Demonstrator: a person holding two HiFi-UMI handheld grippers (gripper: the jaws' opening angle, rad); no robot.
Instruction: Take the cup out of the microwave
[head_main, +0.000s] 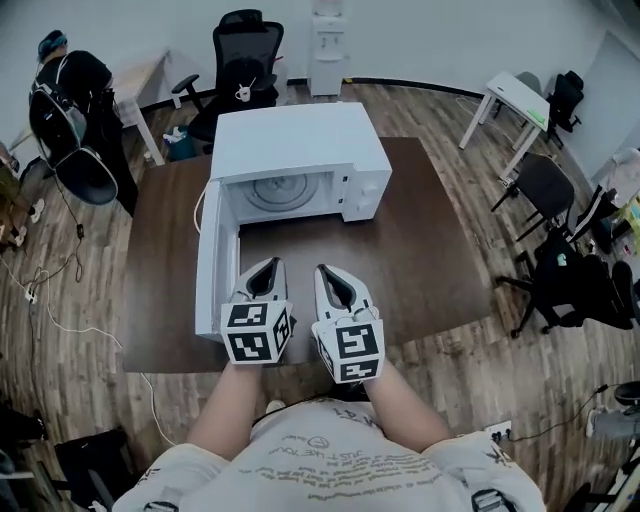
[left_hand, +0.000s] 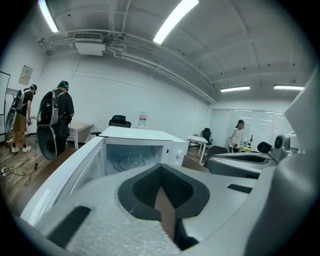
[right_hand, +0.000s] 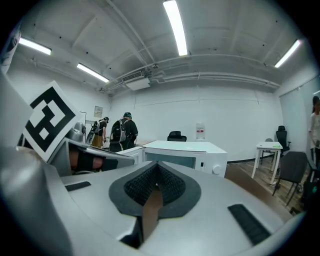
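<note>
The white microwave (head_main: 300, 160) stands on the dark brown table (head_main: 420, 260) with its door (head_main: 215, 262) swung open to the left. Only the glass turntable (head_main: 282, 190) shows in its cavity, and no cup shows in any view. My left gripper (head_main: 262, 268) and right gripper (head_main: 333, 272) lie side by side in front of the opening, near the table's front edge. Both are shut with nothing between the jaws. In the left gripper view, the left gripper (left_hand: 161, 172) points at the open microwave (left_hand: 135, 155). In the right gripper view, the right gripper (right_hand: 156, 170) faces the microwave (right_hand: 185, 152).
A black office chair (head_main: 240, 60) stands behind the table. People with backpacks (head_main: 75, 110) are at the back left. White desks (head_main: 515, 100) and more chairs (head_main: 545, 185) stand at the right. Cables (head_main: 60, 290) lie on the wooden floor at the left.
</note>
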